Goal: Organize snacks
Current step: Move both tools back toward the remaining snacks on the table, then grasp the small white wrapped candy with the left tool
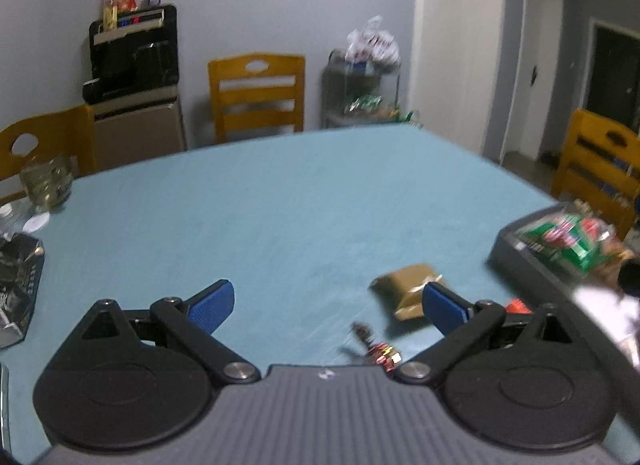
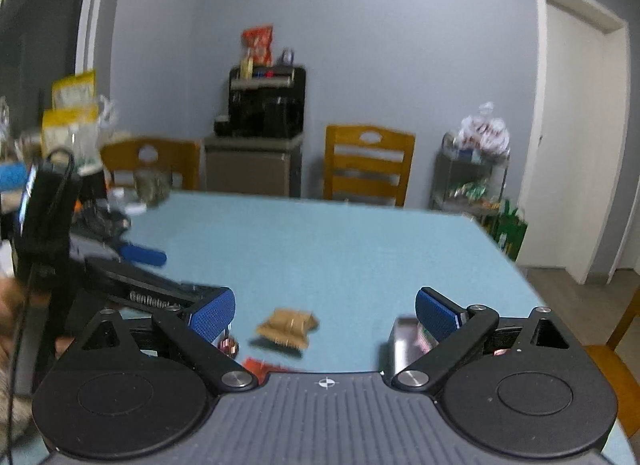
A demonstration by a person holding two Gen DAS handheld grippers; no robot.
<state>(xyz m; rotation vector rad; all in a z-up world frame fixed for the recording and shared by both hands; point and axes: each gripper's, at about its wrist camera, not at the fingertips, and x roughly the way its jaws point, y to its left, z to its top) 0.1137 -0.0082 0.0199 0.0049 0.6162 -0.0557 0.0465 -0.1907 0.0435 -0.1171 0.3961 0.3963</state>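
A brown snack packet (image 1: 406, 289) lies on the blue table (image 1: 280, 205), just ahead of my left gripper's right finger. My left gripper (image 1: 328, 303) is open and empty above the table. A small red-gold candy (image 1: 386, 353) lies close under it. A dark tray (image 1: 524, 261) with green snack packs (image 1: 568, 239) sits at the right. In the right wrist view the brown packet (image 2: 288, 327) lies between the fingers of my right gripper (image 2: 326, 313), which is open and empty. The left gripper (image 2: 144, 255) shows at the left. A red wrapper (image 2: 260, 367) and the tray's corner (image 2: 400, 341) lie below.
A glass jar (image 1: 46, 183) and a dark box (image 1: 18, 277) stand at the table's left edge. Wooden chairs (image 1: 256, 93) surround the table. A black machine on a cabinet (image 1: 134, 49) and a wire rack with bags (image 1: 362, 85) stand by the far wall.
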